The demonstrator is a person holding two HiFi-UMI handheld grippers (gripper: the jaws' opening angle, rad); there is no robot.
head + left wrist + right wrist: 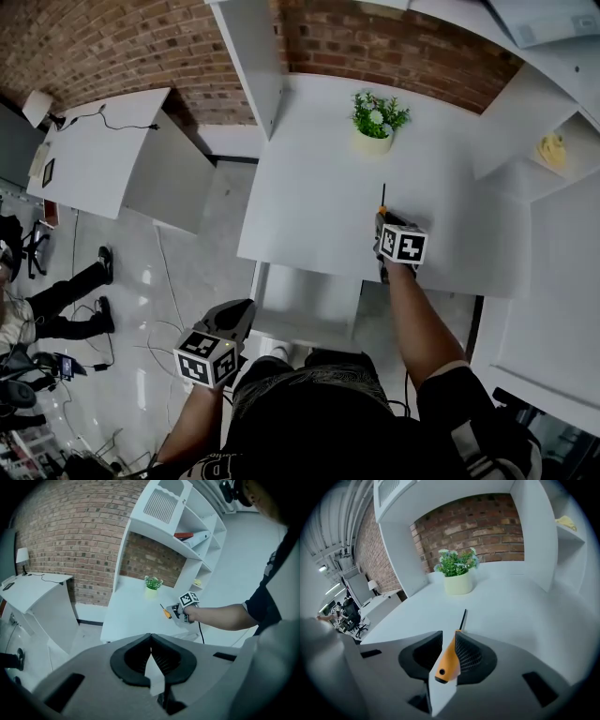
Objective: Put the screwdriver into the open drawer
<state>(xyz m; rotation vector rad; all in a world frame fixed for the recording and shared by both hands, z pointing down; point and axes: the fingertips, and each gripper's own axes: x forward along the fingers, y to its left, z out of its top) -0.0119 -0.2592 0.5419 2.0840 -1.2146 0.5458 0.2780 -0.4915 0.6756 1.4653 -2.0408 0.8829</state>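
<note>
Lying on the white desk (309,178), the screwdriver (449,660) sits between the right gripper's (384,220) parted jaws (a gap beside the orange handle); that arm stretches forward, tilted down; the left gripper (242,309), jaws pressed together, hangs low beside the open drawer (309,300).

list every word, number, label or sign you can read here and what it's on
No text is readable anywhere.
Cube on the left gripper: black-and-white square markers, no letters.
Cube on the right gripper: the same kind of markers, no letters.
Screwdriver: plain orange handle, no brand shows.
Shirt: white print at the picture's bottom edge, cut off and unreadable.
</note>
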